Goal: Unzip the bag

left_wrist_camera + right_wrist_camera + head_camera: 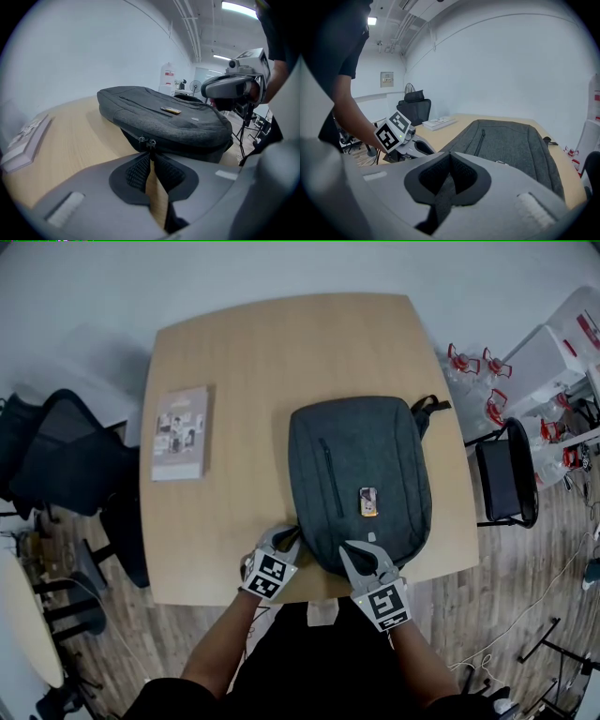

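Observation:
A dark grey backpack [361, 465] lies flat on the wooden table [253, 343], with a small orange-and-silver tag [368, 502] on its top. My left gripper [286, 538] sits at the bag's near left corner. In the left gripper view its jaws [150, 152] close to a narrow slit, and their tips pinch the zipper pull [150, 142] on the bag's side seam. My right gripper [349, 549] is at the bag's near edge. In the right gripper view it [450, 157] is shut, with a strip of the bag's dark fabric caught between its pads.
A thin book [181, 432] lies on the table left of the bag. A black office chair [56, 456] stands at the left and another black chair [506, 479] at the right. Red-capped bottles [478, 371] stand beyond the table's right edge.

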A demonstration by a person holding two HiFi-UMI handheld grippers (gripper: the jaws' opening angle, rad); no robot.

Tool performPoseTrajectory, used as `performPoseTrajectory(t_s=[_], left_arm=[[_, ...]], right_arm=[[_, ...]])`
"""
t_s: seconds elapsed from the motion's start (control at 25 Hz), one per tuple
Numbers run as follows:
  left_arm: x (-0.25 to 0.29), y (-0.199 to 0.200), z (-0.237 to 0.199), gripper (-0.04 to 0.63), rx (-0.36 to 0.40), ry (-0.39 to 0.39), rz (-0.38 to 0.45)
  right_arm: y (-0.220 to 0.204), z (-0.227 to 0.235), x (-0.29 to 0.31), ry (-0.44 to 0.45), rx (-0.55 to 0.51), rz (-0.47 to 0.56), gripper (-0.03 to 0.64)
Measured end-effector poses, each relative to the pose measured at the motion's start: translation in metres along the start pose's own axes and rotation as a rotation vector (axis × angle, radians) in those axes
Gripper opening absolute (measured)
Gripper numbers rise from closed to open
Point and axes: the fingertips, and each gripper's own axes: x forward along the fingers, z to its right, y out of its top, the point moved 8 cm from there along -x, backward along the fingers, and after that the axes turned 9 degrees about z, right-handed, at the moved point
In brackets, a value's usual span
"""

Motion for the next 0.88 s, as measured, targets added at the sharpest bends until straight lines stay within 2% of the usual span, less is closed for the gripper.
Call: performPoseTrajectory(t_s=[0.16,0.48,0.6,0.76,0.88], left_arm=[[-0.004,-0.003,0.006,0.028,-0.052,0.011,0.028],[-0.005,-0.004,0.007,0.026,-0.076,0.017,0.043],[-0.005,-0.004,0.006,0.026,-0.091,0.000,0.046],[-0.006,-0.003,0.005,0.026,-0.129,-0.012,0.050],[-0.006,-0.003,0.005,0.026,-0.171,-0.018,0.049]], right_arm=[[-0.001,0.002,0.001,0.002,0.002,-0.006,0.003],[-0.004,-0.001,0.001,0.006,-0.005,-0.024,0.003],[-0.002,-0.003,0.005,0.041,-0.053,-0.050,0.003],[-0.001,0.001,0.019,0.113,-0.166,-0.138,0.005],[-0.003,0.009,0.032,0.142,-0.176,-0.199,0.023]])
